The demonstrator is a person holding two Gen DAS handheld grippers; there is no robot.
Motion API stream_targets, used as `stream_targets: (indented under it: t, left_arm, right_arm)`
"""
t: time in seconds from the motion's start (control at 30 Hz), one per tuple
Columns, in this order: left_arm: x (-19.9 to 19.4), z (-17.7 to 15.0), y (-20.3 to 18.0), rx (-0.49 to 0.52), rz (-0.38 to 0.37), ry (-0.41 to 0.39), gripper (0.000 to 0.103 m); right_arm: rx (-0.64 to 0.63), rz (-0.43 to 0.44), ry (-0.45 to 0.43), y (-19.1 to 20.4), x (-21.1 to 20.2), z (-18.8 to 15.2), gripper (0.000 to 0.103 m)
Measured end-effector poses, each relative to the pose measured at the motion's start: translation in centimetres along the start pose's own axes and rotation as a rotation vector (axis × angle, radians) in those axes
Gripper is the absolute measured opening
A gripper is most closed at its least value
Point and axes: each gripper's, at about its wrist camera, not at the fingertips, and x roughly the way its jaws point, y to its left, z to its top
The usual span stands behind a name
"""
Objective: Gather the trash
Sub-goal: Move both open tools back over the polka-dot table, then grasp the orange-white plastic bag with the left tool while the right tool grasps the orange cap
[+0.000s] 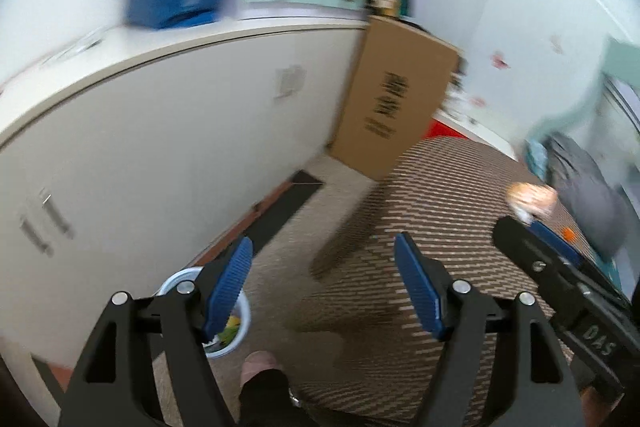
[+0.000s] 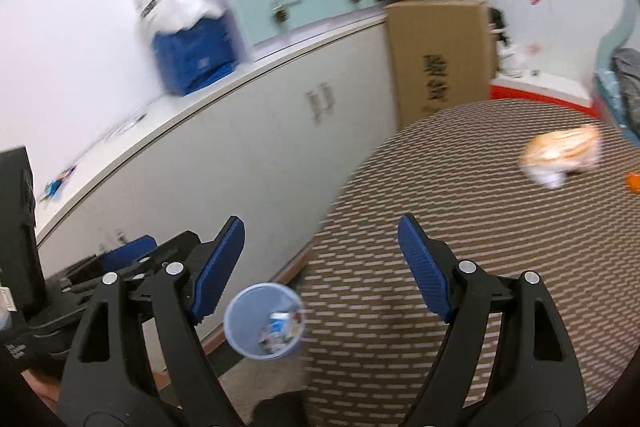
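**Both claws empty, wrapper out on the table**

We read both grippers as spread wide with nothing between the pads: left gripper [image 1: 324, 287] and right gripper [image 2: 320, 267].

Target as we see it: an orange-and-white crumpled wrapper [image 2: 560, 157] lying on the round woven-pattern table [image 2: 480, 227], well apart from the right claw, toward the far right edge. A small orange scrap [image 2: 633, 182] sits near it at the frame edge; too blurred to say what.

Handling, our guess: light, soft, crinkly film or paper. It'll crush, not resist. Likely slippery and may skate on the tabletop if nudged. We'd pinch across the bunched middle, coming down from above, not at a loose edge.

The blue bin [image 2: 264, 323] stands on the floor between table and white cabinet [image 2: 240, 155], already with scraps in it.

View differences:
- Right wrist view: bin fully visible, wrapper clear of obstruction, left claw at lower left.
- Left wrist view: bin [image 1: 240, 327] half hidden behind its own finger; wrapper [image 1: 532, 201] just beyond the right claw's tip [image 1: 532, 251]; a foot at the bottom.
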Motion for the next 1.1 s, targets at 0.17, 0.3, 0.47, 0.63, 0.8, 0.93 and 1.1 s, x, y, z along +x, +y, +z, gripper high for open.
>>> stream_targets:
  t: [0.17,0.3,0.47,0.63,0.8,0.93,1.1]
  left_arm:
    - [1.6,1.3,-8.5,0.136,-0.052,0.008,0.075]
    - [3.6,1.6,-14.8,0.278,-0.07,0.01,0.077]
    - [7.3,1.3,-22.3,0.456,-0.097,0.044,0.077]
    - [11.3,1.2,-27.2,0.584,-0.106,0.047,0.077]
    - [14.5,1.4,-30.2,0.647,-0.131,0.059,0.077]
    - [16.5,1.1,-32.6,0.778,-0.12,0.011,0.077]
    - [19.6,0.6,-34.5,0.858,-0.099,0.045,0.077]
  right_arm:
    - [0.041,-0.087,-0.035,-6.4,-3.0,1.1,0.078]
    - [0.065,-0.179,-0.029,-12.1,-4.5,1.5,0.079]
    - [0.087,-0.277,0.003,-18.4,-4.9,1.3,0.079]
    - [0.111,-0.347,0.043,-23.9,-4.4,1.1,0.079]
    - [0.143,-0.405,0.098,-28.3,-3.0,1.7,0.079]
    - [0.159,-0.455,0.136,-31.1,-1.7,1.7,0.081]
    - [0.184,-0.475,0.164,-33.9,-0.3,1.8,0.081]
